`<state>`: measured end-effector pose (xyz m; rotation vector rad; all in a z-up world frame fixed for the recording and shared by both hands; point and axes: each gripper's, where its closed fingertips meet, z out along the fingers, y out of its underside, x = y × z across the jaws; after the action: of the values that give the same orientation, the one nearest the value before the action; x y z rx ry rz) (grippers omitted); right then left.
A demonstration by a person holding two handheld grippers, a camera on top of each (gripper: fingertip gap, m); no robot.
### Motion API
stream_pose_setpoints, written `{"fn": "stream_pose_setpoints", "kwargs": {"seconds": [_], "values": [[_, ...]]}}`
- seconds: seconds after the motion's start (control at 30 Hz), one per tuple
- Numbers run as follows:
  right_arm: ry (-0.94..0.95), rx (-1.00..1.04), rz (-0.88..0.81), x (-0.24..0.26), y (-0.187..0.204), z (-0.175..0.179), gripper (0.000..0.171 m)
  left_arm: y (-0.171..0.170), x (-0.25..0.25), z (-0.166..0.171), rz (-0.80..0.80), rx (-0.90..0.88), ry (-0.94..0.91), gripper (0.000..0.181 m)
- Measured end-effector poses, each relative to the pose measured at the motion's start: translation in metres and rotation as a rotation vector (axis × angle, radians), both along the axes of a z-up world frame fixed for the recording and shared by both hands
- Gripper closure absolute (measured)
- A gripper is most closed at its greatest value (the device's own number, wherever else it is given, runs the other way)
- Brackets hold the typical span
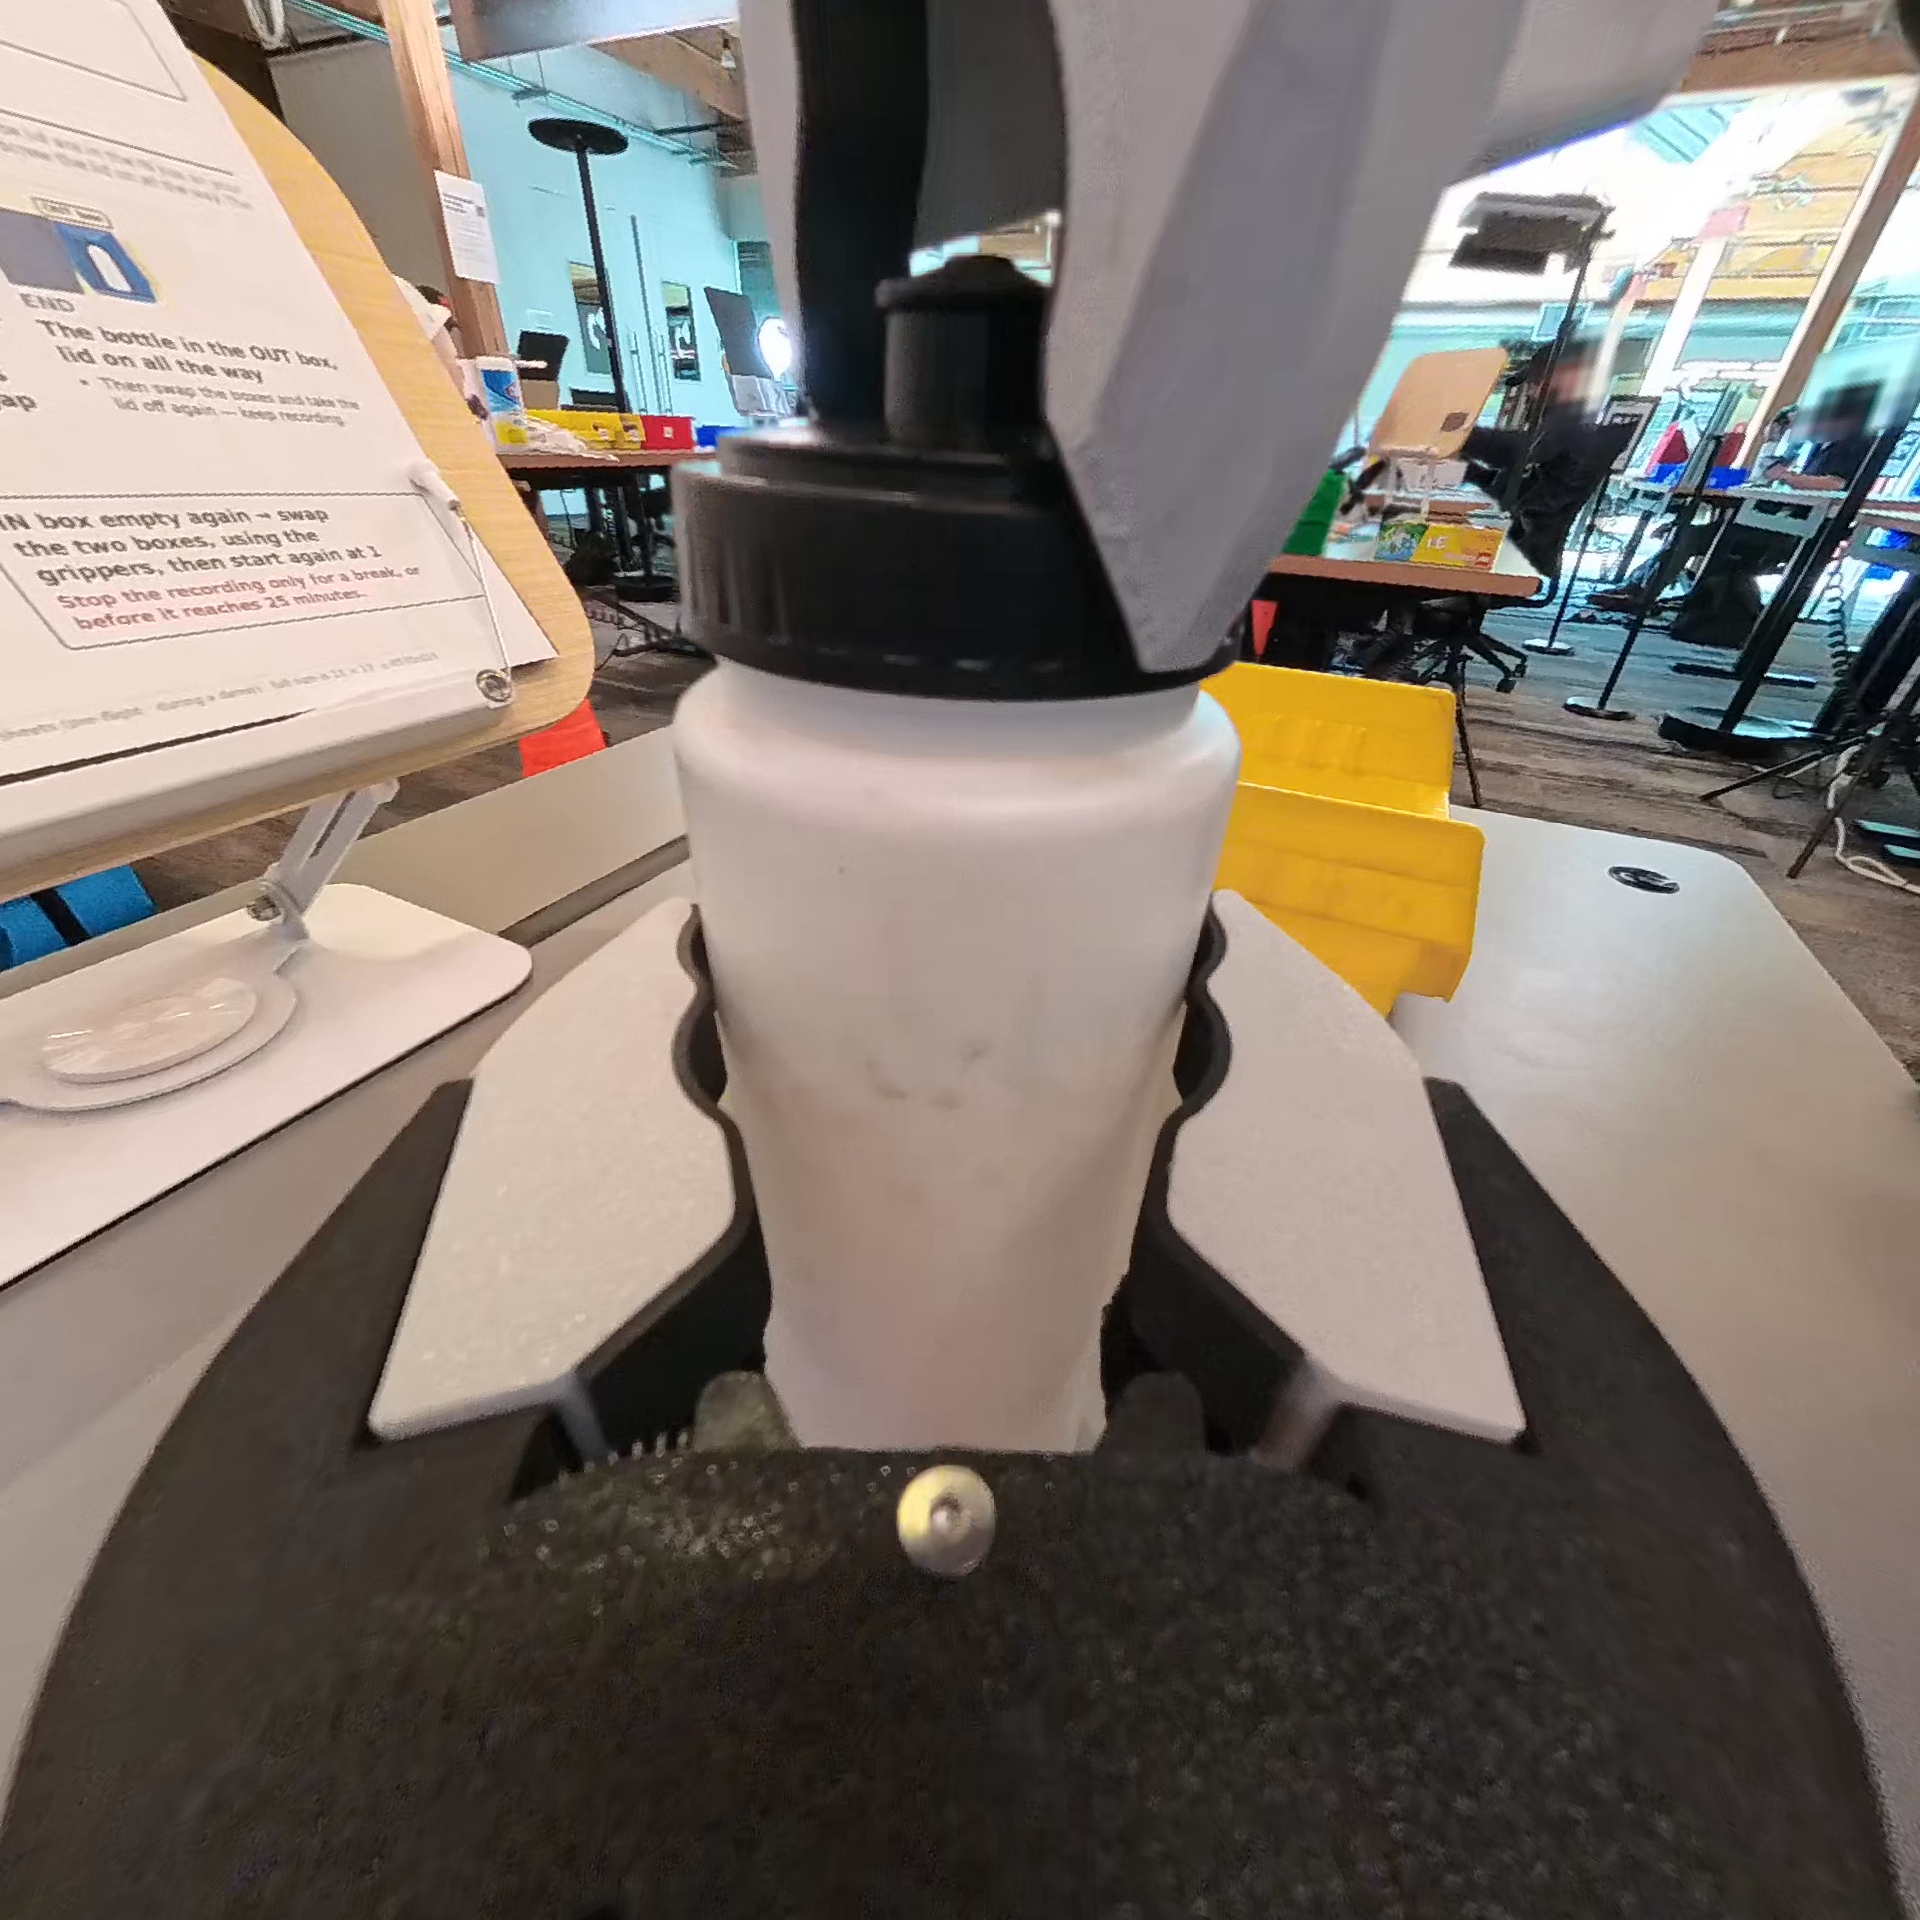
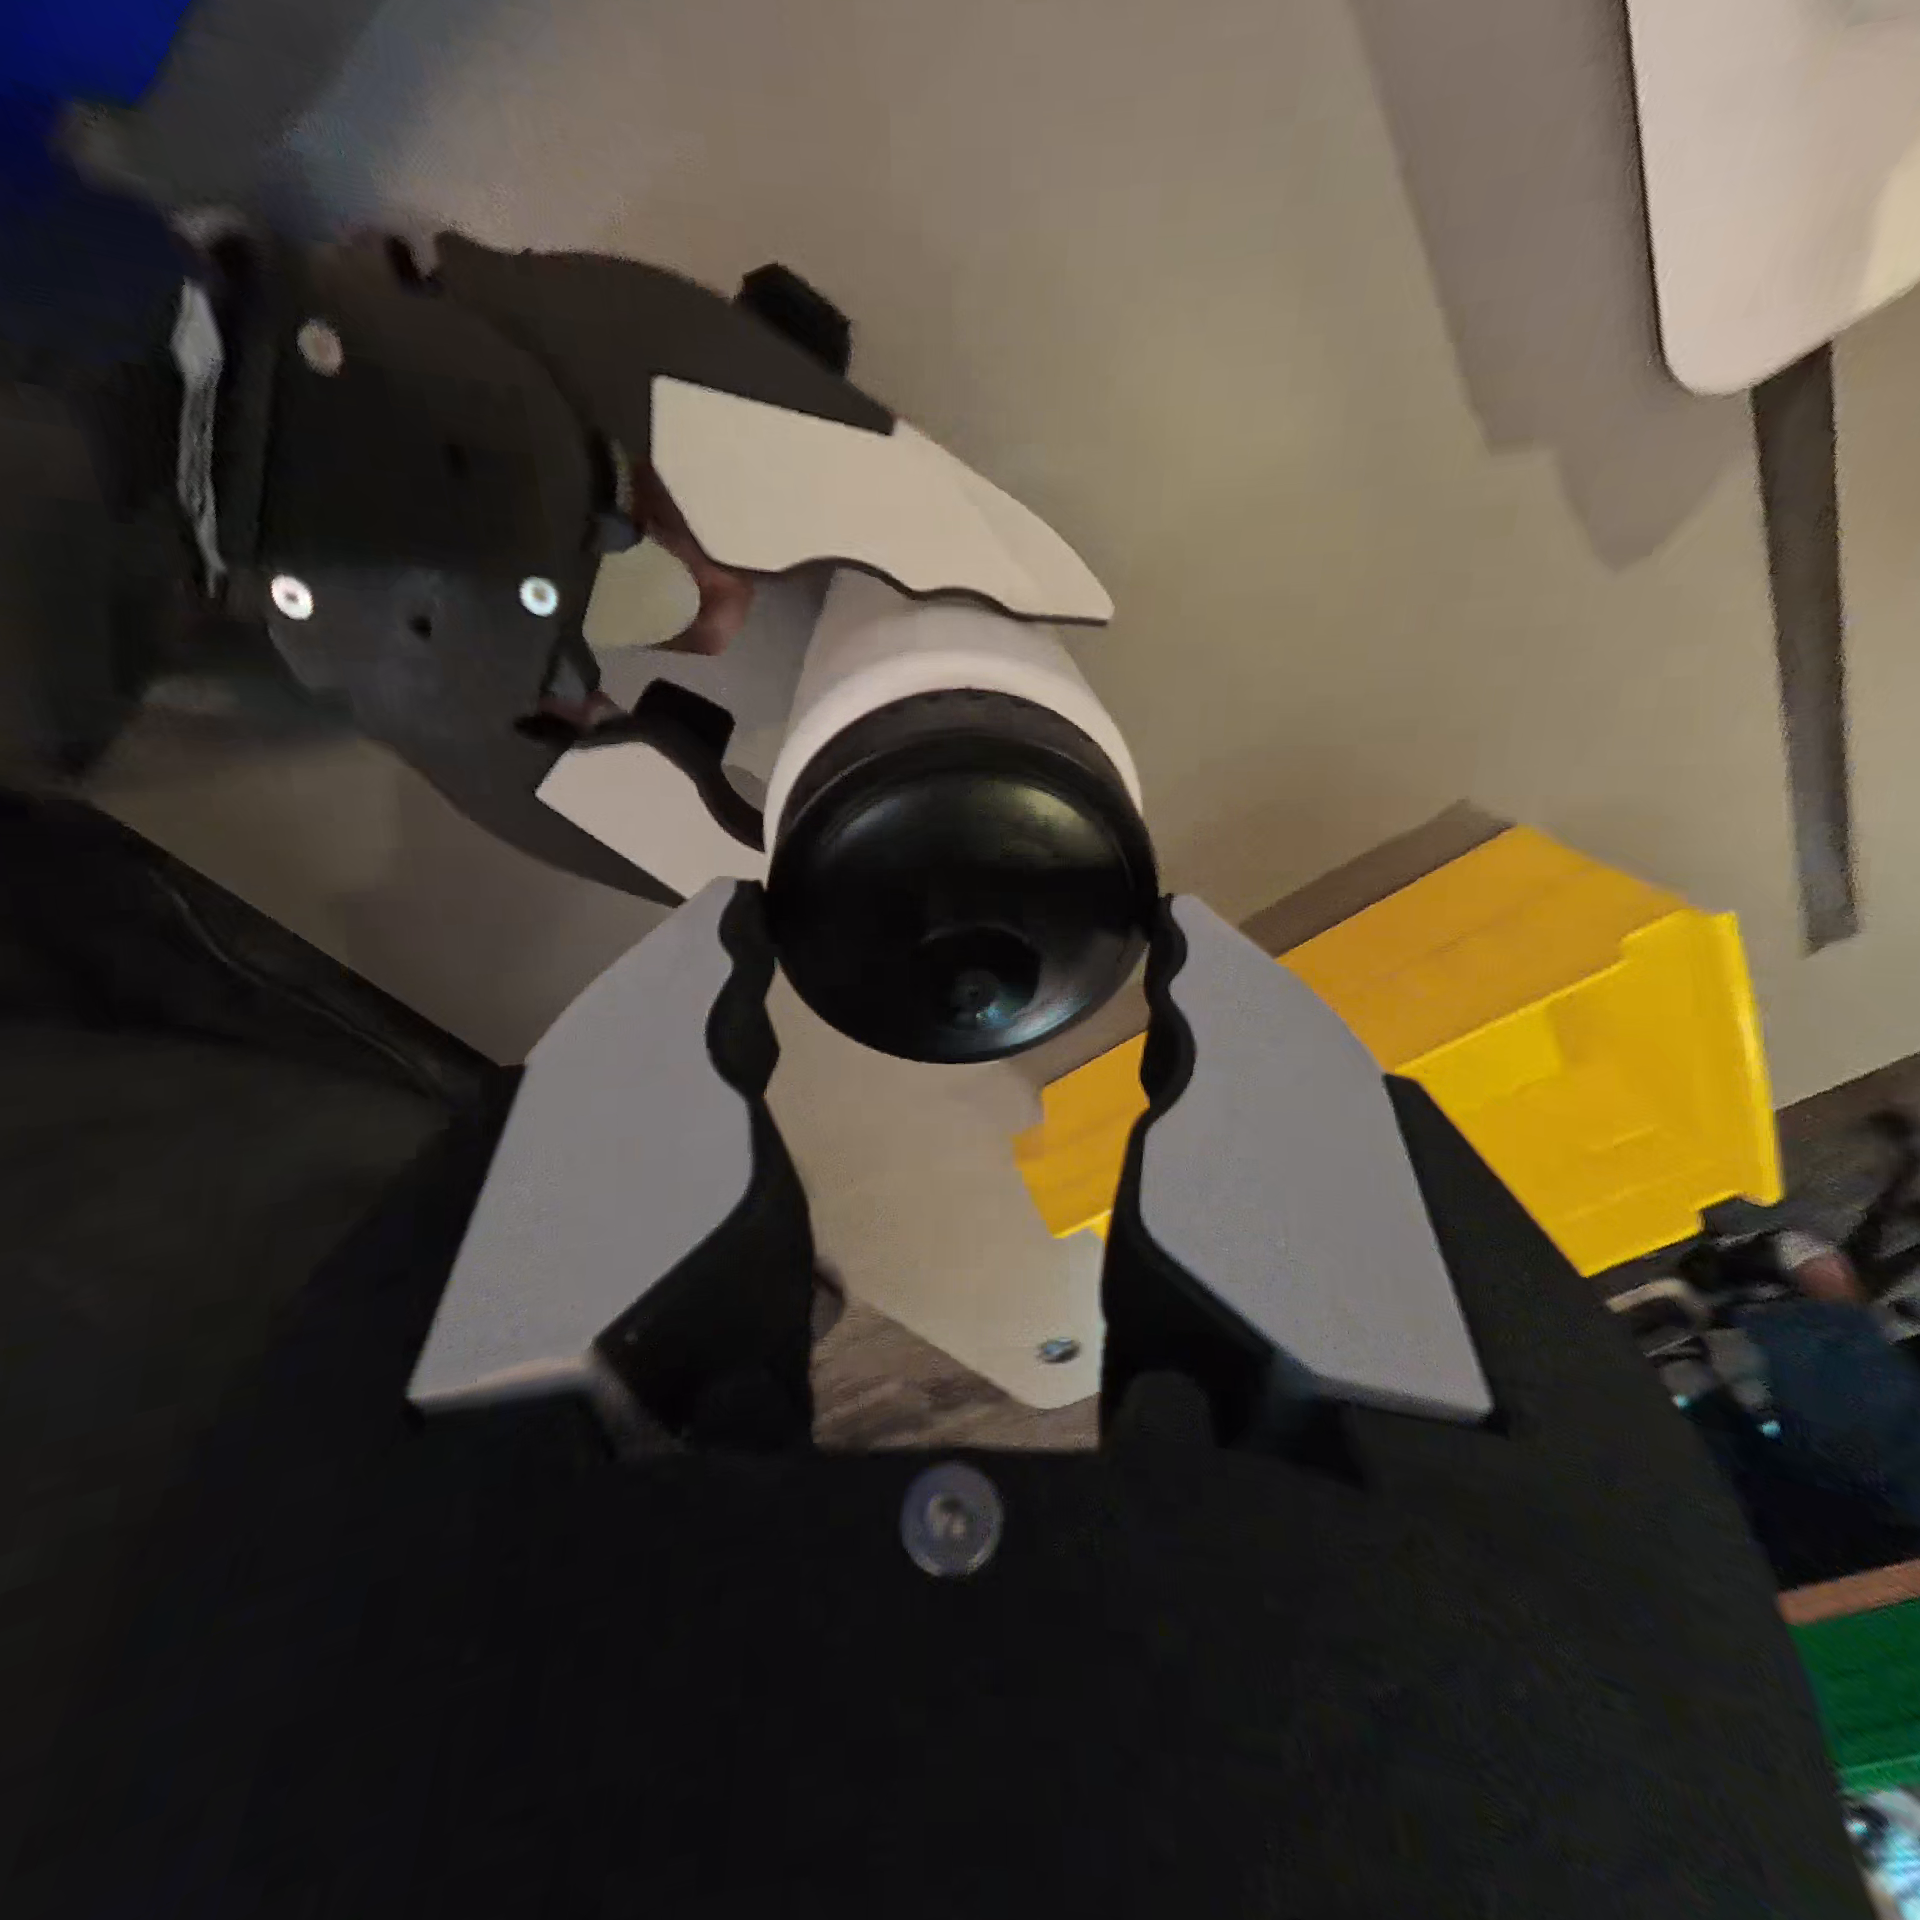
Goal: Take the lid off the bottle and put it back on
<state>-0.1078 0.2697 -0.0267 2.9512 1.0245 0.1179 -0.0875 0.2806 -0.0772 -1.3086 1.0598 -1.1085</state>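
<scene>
A white bottle (image 1: 951,810) stands upright with a black spouted lid (image 1: 883,561) on its neck. My left gripper (image 1: 951,925) is shut on the bottle's body, one finger on each side. My right gripper's fingers (image 1: 1195,416) come down from above around the lid. In the right wrist view I look down on the lid (image 2: 935,862). My right gripper (image 2: 956,909) is shut on it, with both fingertips touching its rim. The left gripper's fingers (image 2: 831,499) clasp the white bottle (image 2: 935,644) below. I cannot tell how far the lid is screwed on.
A yellow bin (image 1: 1340,831) sits on the pale table (image 1: 1662,1039) just behind and right of the bottle; it also shows in the right wrist view (image 2: 1507,1039). An instruction sheet on a tilted stand (image 1: 208,416) with a white base (image 1: 260,997) stands at the left.
</scene>
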Motion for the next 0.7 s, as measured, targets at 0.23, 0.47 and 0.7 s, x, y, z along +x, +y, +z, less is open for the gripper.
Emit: {"fn": "stream_pose_setpoints", "kwargs": {"seconds": [0.23, 0.47, 0.7], "values": [[-0.015, -0.022, -0.030, -0.001, 0.000, 0.001, 0.101, 0.000, -0.001, 0.000, -0.005, 0.006, 0.002, 0.095], [-0.015, 0.070, 0.709, 0.015, 0.003, 0.024, 0.054, -0.001, -0.002, -0.001, -0.030, 0.007, -0.006, 0.095], [-0.003, 0.118, 1.281, 0.007, -0.002, 0.020, 0.081, -0.002, -0.002, -0.001, -0.046, 0.004, -0.006, 0.096]]}}
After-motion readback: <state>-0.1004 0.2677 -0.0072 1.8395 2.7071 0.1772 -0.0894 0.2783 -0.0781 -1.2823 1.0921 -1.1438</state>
